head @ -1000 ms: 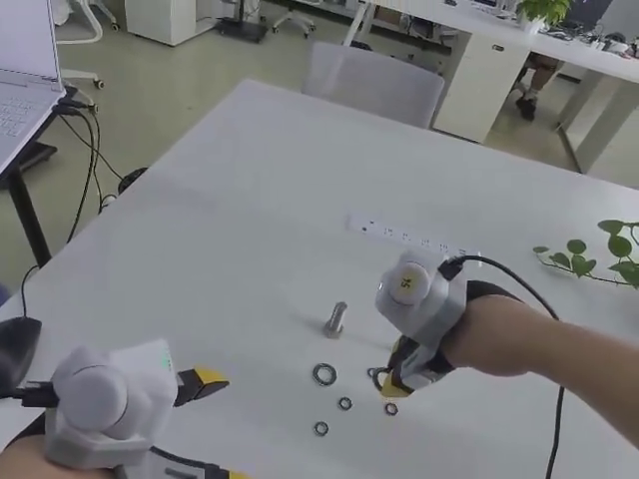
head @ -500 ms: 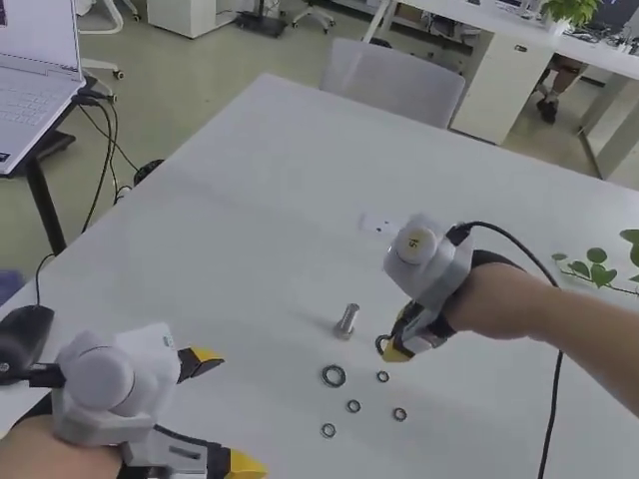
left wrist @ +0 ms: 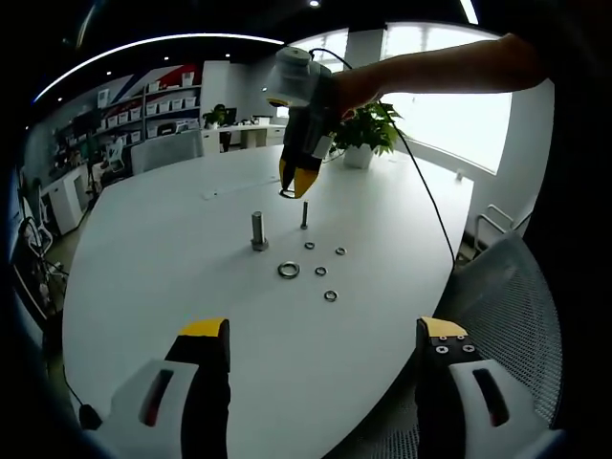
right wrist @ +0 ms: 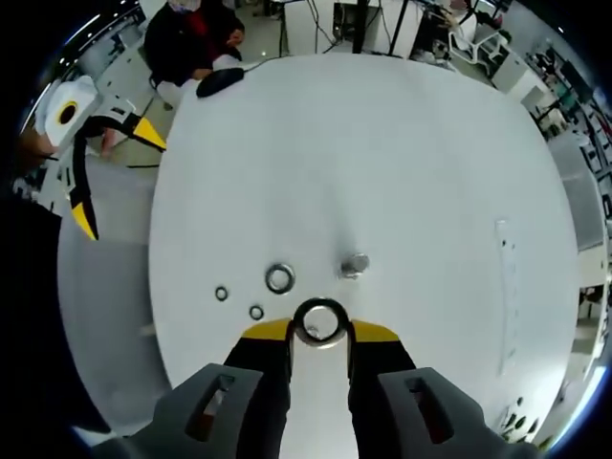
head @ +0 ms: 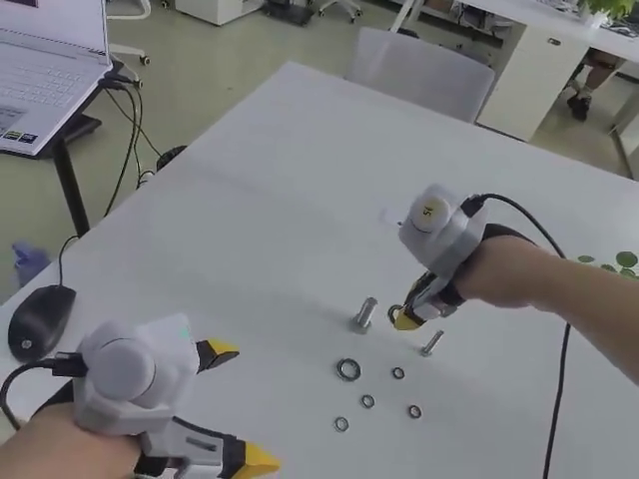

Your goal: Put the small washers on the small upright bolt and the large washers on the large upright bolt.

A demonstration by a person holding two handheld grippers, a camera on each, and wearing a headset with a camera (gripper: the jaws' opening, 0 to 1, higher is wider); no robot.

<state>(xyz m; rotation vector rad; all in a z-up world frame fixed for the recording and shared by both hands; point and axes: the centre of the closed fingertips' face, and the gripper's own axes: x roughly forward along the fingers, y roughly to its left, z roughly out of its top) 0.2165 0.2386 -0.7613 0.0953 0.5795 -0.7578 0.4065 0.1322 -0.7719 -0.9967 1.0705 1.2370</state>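
Since a second ago the right gripper (head: 404, 319) has risen off the loose washers and now hangs just beside the large bolt (head: 365, 314), clamped on a large washer (right wrist: 320, 320) pinched between its tips. Just right of it the small bolt (head: 431, 343) stands upright, clear of the gripper. Nearer the person, a second large washer (head: 347, 369) and four small washers (head: 367, 401) lie on the counter (head: 300, 180), all well in from its edges. By the near edge the left gripper (head: 242, 404) hovers, jaws wide apart, holding nothing. Beyond the bolts the surface runs broad and bare
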